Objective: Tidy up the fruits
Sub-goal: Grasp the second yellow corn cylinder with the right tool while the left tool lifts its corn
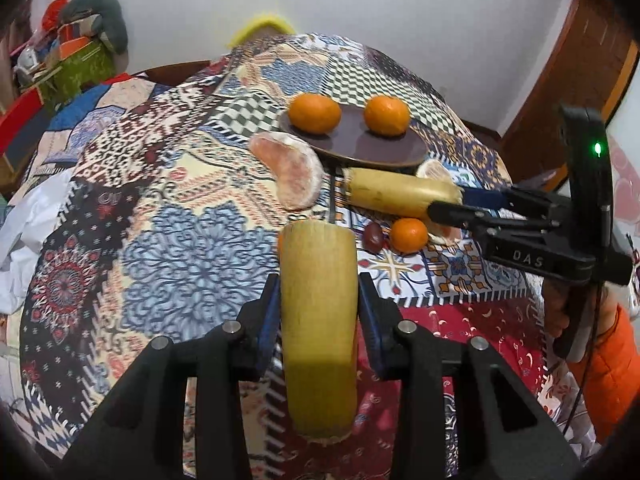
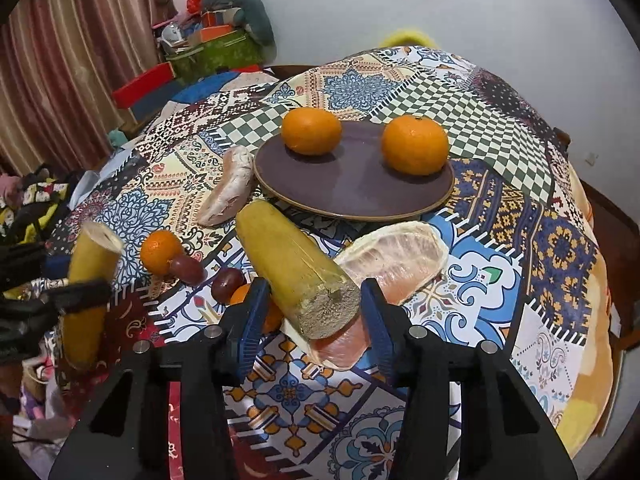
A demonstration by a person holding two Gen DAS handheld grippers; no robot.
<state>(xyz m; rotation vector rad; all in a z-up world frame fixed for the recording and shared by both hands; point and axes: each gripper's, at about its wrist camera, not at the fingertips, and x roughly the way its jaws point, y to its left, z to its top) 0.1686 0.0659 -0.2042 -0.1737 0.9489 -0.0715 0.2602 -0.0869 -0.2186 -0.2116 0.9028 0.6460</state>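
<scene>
Lighting's pretty even and soft indoors, seemingly from overhead, with only faint shadows under the oranges point(image 2: 311, 131) on the plate point(image 2: 352, 188). Heavy fisheye bending curves the tablecloth point(image 1: 192, 248) and blackens the corners in both views. Nearest stuff looks slightly soft; a green LED point(image 1: 597, 148) glows at right.

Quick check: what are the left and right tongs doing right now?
Left tongs: closed on a yellow stalk piece.
Right tongs: closed on another yellow stalk piece.
</scene>
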